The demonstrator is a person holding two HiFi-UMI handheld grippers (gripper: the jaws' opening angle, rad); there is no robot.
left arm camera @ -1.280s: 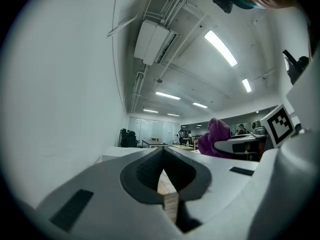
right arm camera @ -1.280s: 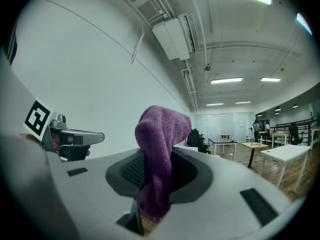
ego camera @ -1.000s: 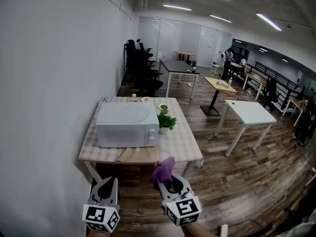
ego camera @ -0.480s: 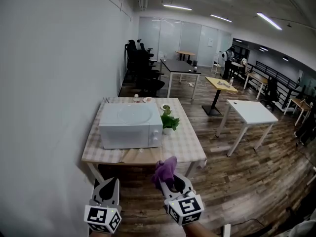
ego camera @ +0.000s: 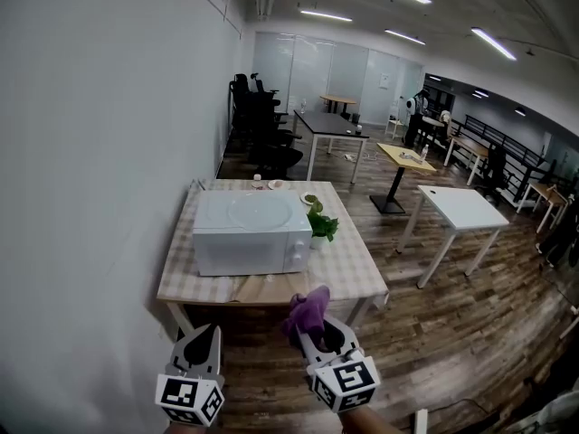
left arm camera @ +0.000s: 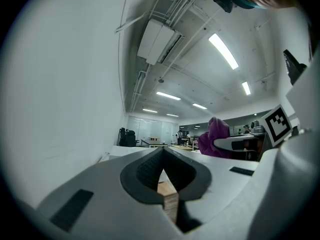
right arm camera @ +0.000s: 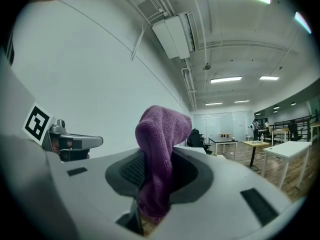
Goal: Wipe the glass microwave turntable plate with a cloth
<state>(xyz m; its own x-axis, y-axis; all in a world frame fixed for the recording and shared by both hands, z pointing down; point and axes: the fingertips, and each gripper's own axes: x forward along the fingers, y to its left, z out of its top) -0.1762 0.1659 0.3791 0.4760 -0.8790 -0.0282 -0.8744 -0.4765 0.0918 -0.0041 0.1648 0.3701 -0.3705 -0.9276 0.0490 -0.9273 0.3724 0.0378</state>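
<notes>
A white microwave (ego camera: 249, 240) stands on a checked table (ego camera: 357, 274) ahead of me. On its top lies a faint round shape (ego camera: 256, 210) that looks like the glass turntable plate. My right gripper (ego camera: 313, 331) is held level short of the table's near edge, shut on a purple cloth (ego camera: 308, 308). In the right gripper view the cloth (right arm camera: 159, 149) bunches up out of the jaws of the right gripper (right arm camera: 152, 186). My left gripper (ego camera: 206, 336) is beside it, shut with nothing in it; in the left gripper view the jaws of the left gripper (left arm camera: 162, 160) meet.
A small potted plant (ego camera: 323, 225) stands right of the microwave, with small items (ego camera: 269, 184) at the table's back edge. A white wall runs along the left. White (ego camera: 461, 208) and yellow (ego camera: 404, 156) tables and black chairs (ego camera: 262, 120) fill the room beyond.
The table and microwave have come nearer and shifted right in the head view as both grippers moved forward. The cloth stays held in the right gripper.
</notes>
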